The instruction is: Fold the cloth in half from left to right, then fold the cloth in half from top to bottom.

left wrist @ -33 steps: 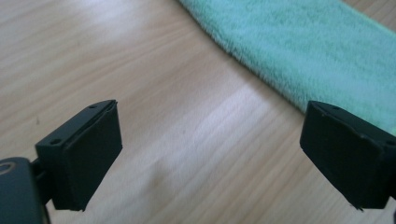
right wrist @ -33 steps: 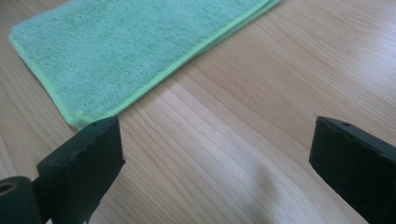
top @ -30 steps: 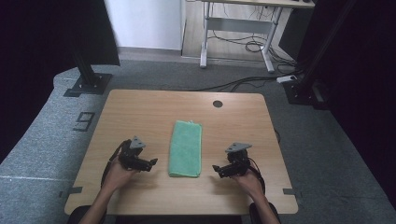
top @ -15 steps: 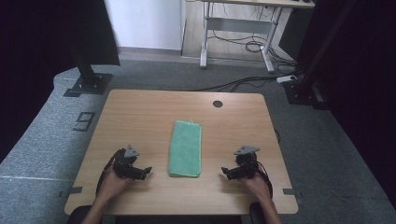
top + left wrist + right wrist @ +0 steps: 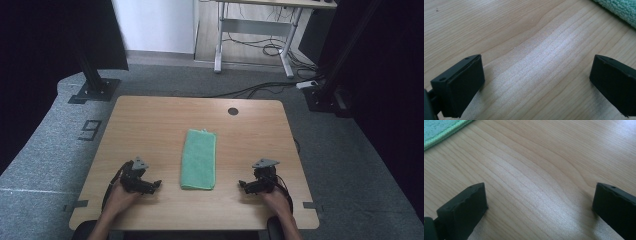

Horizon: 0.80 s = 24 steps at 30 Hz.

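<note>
I've got both grippers low on the worktop, near its front edge. Left gripper w/ fingers released, spread wide over bare wood. Right gripper same, fingers released. Green towel lies folded flat btwn them, mid-worktop, apart from both grippers.

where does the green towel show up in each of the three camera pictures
High view: the green towel lies folded lengthwise at the table's middle, between the two grippers.
Left gripper view: its edge crosses the top right corner.
Right gripper view: its edge crosses the top left corner.
Shared landmark: the wooden table.
</note>
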Available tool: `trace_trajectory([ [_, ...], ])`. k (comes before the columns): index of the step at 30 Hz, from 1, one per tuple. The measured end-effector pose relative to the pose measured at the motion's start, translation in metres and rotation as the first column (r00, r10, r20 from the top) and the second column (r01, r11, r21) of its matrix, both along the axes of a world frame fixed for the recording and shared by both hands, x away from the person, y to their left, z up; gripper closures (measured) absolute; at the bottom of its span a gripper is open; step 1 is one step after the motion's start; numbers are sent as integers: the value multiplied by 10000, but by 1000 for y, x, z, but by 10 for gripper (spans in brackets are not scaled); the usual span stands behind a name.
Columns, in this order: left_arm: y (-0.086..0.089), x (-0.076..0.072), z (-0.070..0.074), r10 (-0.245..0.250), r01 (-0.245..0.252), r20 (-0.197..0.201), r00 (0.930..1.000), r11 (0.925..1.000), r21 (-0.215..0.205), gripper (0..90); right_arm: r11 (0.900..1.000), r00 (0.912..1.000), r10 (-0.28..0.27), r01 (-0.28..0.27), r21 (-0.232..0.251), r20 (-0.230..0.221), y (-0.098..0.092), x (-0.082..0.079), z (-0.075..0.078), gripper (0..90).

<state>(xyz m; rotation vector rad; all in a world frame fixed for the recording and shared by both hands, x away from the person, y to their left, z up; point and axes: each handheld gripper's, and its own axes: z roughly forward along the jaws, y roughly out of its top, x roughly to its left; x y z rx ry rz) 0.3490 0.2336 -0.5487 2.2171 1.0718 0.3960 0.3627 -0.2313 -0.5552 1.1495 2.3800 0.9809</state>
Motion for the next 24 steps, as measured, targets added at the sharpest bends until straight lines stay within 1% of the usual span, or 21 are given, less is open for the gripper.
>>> trace_trajectory([
  [3, 0, 0, 0, 2, -2, -4, 10000, 10000, -5, 0, 9999, 9999, -11, 9, 104, 165, -1, 0, -2, 0],
  [8, 0, 0, 0, 29, -29, 3, 10000, 10000, 15, 0, 9999, 9999, -55, 54, 102, 162, 0, 0, -2, 0],
  [11, -1, -2, 0, 236, -236, -2, 9997, 9997, 3, 0, 9999, 9999, -50, 49, 102, 161, 0, 0, -2, 0],
  [13, -1, -2, 0, 270, -270, 7, 9996, 9996, 8, 0, 9999, 9999, -53, 51, 102, 163, 0, 0, -2, 0],
  [24, -1, -1, 0, 230, -230, 6, 9997, 9997, -9, 0, 9999, 9999, -50, 48, 103, 164, 0, 0, -2, 0],
])
